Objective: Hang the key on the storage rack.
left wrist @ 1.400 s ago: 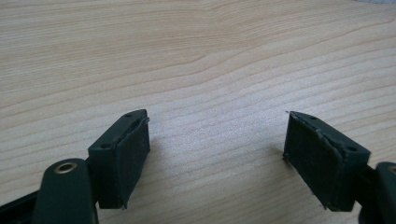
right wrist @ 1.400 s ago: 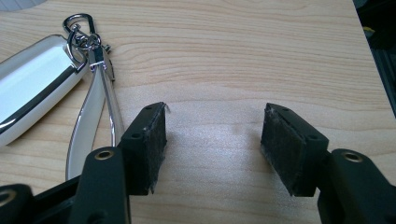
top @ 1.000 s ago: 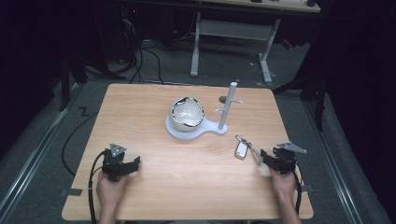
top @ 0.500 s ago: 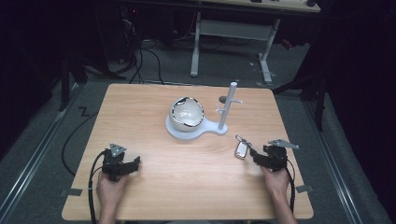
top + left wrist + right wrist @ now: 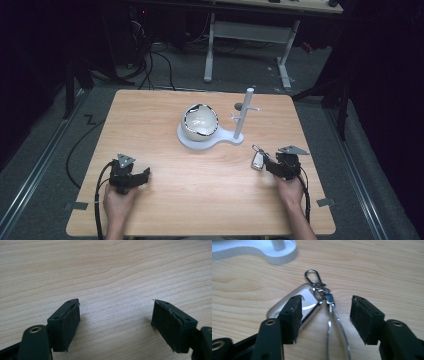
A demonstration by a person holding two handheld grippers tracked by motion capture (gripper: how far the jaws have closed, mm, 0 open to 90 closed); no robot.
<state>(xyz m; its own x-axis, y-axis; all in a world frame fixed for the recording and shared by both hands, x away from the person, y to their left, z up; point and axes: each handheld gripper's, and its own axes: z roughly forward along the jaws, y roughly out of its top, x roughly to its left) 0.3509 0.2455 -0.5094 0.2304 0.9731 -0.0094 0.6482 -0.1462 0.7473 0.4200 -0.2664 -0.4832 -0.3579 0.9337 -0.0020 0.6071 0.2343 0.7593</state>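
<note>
Since a second ago the right tool (image 5: 270,166) has slid left, up to the key fob (image 5: 298,300)

Its jaws are wide open and hold nothing, with the fob's ring and thin strap (image 5: 337,327) lying between them on the wooden surface (image 5: 150,125). The fob looks light, hard and shiny, so it may slip; the strap looks easiest to pinch. Open room lies all around, with the white stand (image 5: 237,125) near. The left tool (image 5: 131,177) rests wide open and holds nothing

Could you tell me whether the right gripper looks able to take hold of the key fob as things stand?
Probably yes: the right gripper is open, its fingers straddling the key fob and its strap on the table, with nothing between.
</note>
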